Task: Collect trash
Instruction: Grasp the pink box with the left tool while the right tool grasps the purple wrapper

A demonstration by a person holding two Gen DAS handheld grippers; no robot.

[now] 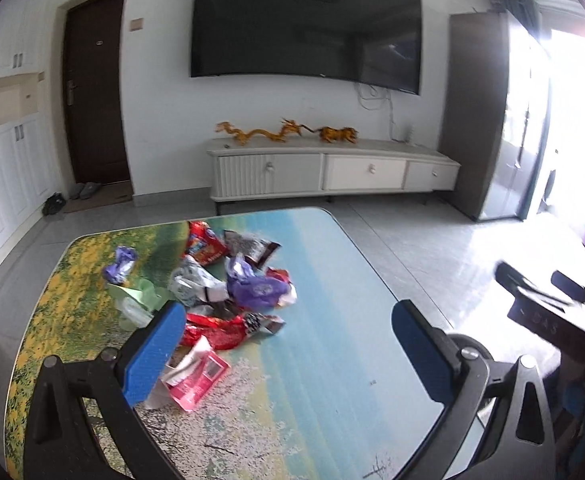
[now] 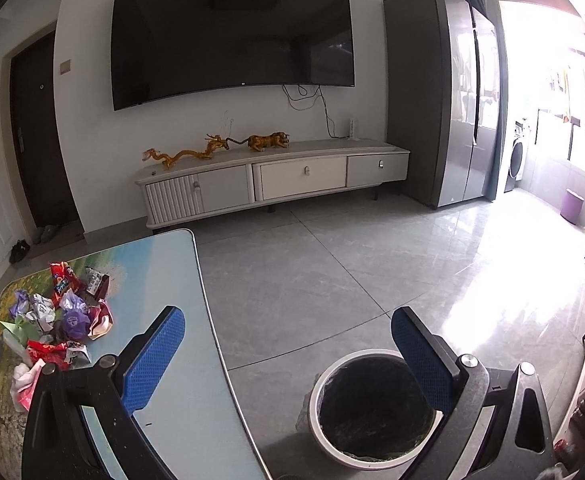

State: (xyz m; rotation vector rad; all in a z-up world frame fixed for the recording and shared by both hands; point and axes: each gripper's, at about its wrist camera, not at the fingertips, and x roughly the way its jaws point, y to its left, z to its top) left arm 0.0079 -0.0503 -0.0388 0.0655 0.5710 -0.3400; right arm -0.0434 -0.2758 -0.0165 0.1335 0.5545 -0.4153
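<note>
Living-room surroundings frame both views: a big dark wall-mounted television [image 2: 232,36], a long cream media cabinet [image 2: 272,180] beneath it, and grey floor tiles running toward a bright window. Close by is a low table with a printed landscape top of yellow flowers and blue sky [image 1: 332,300].

Judging from how things lie, the collecting has barely begun, if at all. Every scrap I can see sits on the table in a loose heap: a crumpled purple plastic bag [image 1: 258,290], a shiny red foil snack wrapper [image 1: 216,330], a flat pink packet [image 1: 198,380] nearest the camera, a red snack bag [image 1: 204,244] and a dark brown wrapper [image 1: 252,246] at the far side, a white crumpled wrapper [image 1: 190,282], a pale green scrap [image 1: 140,296] and a small purple wrapper [image 1: 119,266] off to the left.

On the floor just beside the table stands the round white bin lined with a dark bag [image 2: 372,404]; its inside looks dark and I can make out no trash in it.

Both claws carry nothing. The left gripper [image 1: 288,320] hangs over the table with its blue pads spread wide, one pad overlapping the heap. The right gripper [image 2: 288,324] is likewise spread apart, hanging between the table edge and the bin.

So the whole heap remains to be moved, piece by piece, into the bin
</note>
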